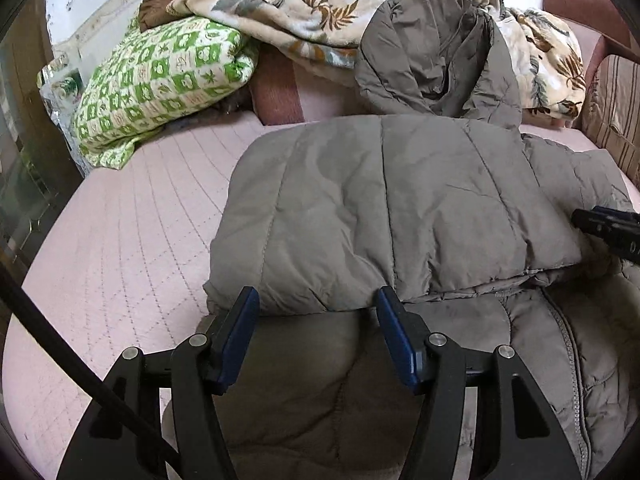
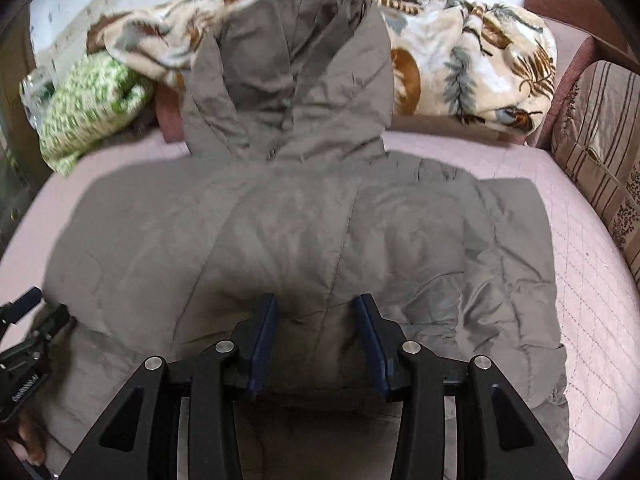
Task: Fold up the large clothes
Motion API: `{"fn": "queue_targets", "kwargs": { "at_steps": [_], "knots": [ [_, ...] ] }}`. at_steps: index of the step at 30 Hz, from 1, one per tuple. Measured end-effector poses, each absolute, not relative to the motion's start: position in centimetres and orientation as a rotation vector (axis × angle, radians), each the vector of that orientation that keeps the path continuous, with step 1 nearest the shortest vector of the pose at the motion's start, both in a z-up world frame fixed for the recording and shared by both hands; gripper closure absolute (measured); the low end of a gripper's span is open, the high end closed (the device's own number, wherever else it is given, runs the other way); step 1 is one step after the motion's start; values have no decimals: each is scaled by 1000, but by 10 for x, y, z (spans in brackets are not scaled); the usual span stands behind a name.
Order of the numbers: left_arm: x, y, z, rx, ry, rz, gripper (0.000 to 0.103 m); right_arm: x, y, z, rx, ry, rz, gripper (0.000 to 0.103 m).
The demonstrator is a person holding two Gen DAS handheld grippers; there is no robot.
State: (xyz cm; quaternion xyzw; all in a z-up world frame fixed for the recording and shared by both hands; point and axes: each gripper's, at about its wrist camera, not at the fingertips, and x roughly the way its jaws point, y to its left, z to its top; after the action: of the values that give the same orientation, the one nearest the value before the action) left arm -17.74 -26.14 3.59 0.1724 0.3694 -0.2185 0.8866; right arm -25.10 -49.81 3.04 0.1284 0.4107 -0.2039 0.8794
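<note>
the grey-brown quilted puffer jacket with a hood [image 2: 304,216] lies spread on the pale pink quilted bed cover [image 2: 592,280], hood propped up against the heap at the far side, body running down toward the camera. in the left view a padded panel of that jacket [image 1: 380,208] is doubled over the lower body, zip edge showing beneath it, so a fold looks under way. the left claw [image 1: 316,300] sits at the near edge of that folded panel, blue pads apart, cloth puffing up between them; whether the pads actually bite the fabric i cannot tell. the right claw [image 2: 316,308] hangs over the jacket's middle, fingers apart too, padding bulging into the gap, and again a grip cannot be confirmed. both point steeply down, likely to catch the thick edge for the next fold. outward now: a green-and-white patterned pillow [image 1: 160,80] at the far left, a cream fleece blanket with brown leaf print [image 2: 480,64] piled behind the hood, and a striped beige cushion [image 2: 600,140] along the right edge.
</note>
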Motion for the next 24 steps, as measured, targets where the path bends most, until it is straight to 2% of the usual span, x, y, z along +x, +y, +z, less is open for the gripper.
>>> {"fn": "queue_targets", "kwargs": {
  "at_steps": [10,17,24],
  "knots": [
    [-176,-261,37,355,769,-457,42,-246,-492,28,218,875,-457,57],
    [-187,-265,45,373,707,-444,42,-255,-469,59,187,718,-395,57],
    [-193,-271,46,411,681,-446,42,-241,-465,35,210,813,-349,57]
  ]
}}
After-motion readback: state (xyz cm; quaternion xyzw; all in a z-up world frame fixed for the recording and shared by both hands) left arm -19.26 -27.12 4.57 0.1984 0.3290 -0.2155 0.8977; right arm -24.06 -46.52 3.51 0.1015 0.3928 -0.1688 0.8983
